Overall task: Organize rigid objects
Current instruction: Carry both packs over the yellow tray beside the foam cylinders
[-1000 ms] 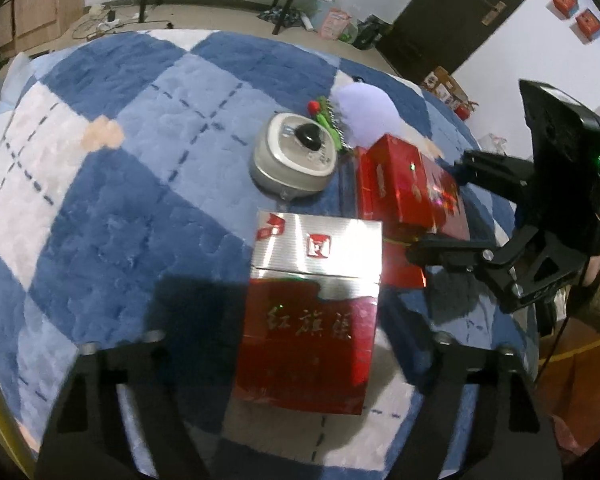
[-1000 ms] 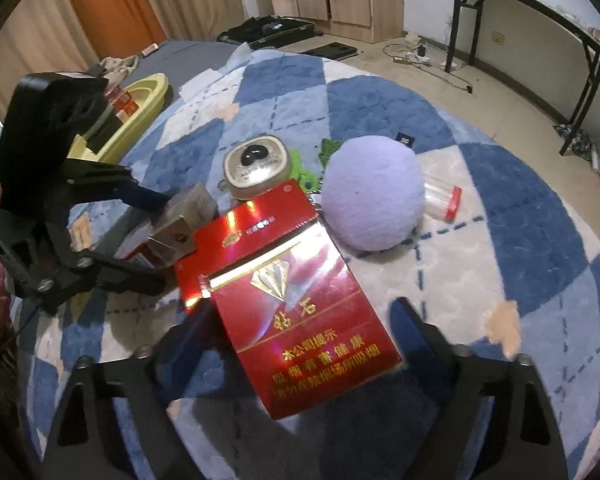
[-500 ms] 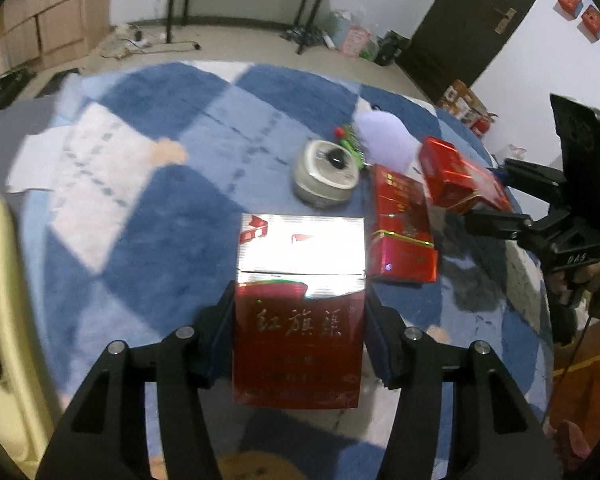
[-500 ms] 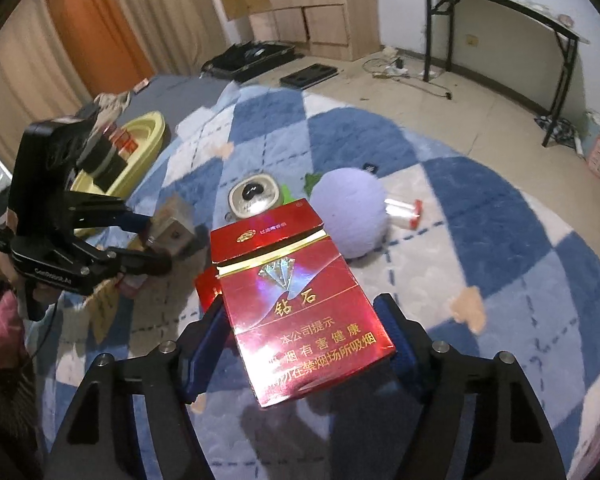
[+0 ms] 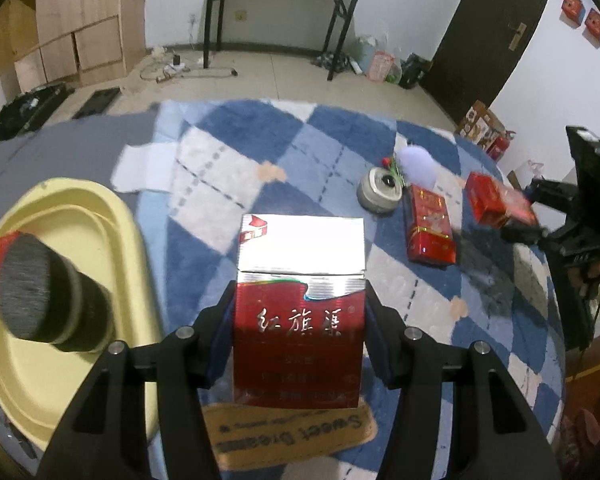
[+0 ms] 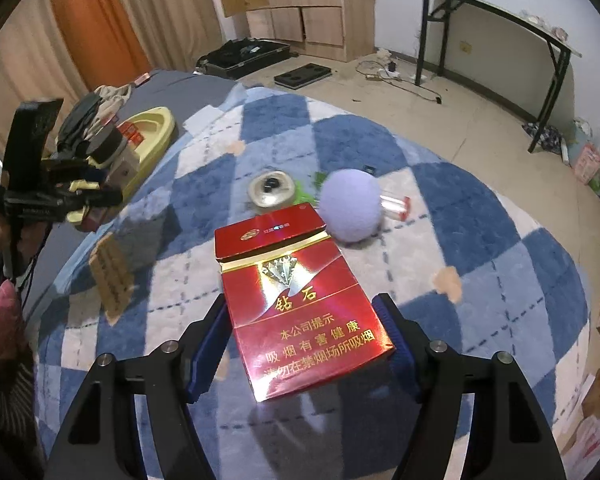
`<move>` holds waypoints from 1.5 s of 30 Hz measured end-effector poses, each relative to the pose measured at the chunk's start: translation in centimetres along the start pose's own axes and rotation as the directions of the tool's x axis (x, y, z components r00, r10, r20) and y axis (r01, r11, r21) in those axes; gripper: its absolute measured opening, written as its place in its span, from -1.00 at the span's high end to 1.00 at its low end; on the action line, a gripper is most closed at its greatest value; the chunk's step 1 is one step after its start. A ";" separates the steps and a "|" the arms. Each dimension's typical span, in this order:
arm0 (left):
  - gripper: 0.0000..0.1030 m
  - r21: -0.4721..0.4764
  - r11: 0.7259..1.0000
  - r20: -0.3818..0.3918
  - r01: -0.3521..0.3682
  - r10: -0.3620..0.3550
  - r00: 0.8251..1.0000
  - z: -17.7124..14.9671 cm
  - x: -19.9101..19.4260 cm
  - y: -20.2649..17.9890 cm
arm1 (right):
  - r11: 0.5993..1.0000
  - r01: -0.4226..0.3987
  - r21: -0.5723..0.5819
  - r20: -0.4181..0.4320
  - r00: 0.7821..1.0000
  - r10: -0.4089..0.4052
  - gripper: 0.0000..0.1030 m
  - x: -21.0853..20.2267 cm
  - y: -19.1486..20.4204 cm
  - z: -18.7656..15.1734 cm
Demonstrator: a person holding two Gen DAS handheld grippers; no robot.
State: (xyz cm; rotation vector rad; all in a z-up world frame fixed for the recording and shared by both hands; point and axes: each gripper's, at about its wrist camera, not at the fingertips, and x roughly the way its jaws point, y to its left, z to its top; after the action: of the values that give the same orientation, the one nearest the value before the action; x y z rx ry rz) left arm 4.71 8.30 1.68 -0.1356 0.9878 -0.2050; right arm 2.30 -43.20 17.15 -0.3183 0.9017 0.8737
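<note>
Blue-and-white checked rug point(image 5: 260, 152) covers the round surface under my two grippers. My left gripper point(image 5: 300, 332) clamps one red-and-silver cigarette pack point(image 5: 300, 304) by its sides, lifted near a yellow tub point(image 5: 112, 240); one dark round brush point(image 5: 48, 296) sits in the tub. My right gripper point(image 6: 308, 336) has its jaws closing on one red-and-gold pack point(image 6: 300, 304), pads against both its sides, held above the rug. Lying on the rug: one more red pack point(image 5: 430, 228), one round silver tin point(image 6: 271, 190), one lilac plush ball point(image 6: 350, 208), and one small clear tube with a red cap point(image 6: 396, 204).
</note>
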 end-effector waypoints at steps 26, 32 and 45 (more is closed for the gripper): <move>-0.12 -0.421 0.868 -0.054 -0.265 0.267 0.962 -9.0 -4.5 21.8 | 0.905 -0.308 -0.293 -0.039 0.950 0.310 -0.34 11.5 25.2 8.9; -0.12 -0.423 0.864 -0.092 -0.273 0.259 0.962 -8.9 -3.2 23.1 | 0.906 -0.274 -0.323 -0.062 0.961 0.269 -0.34 14.7 28.3 10.0; -0.12 -0.462 0.848 -0.109 -0.260 0.237 0.965 -8.6 -2.0 24.3 | 0.921 -0.210 -0.329 -0.099 0.977 0.187 -0.33 18.7 31.3 13.0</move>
State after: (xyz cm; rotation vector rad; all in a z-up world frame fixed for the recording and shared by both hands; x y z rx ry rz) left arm -0.91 32.18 -6.37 -0.4498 1.0790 0.2807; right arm -8.83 -6.29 13.48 -0.5621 0.8525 1.2168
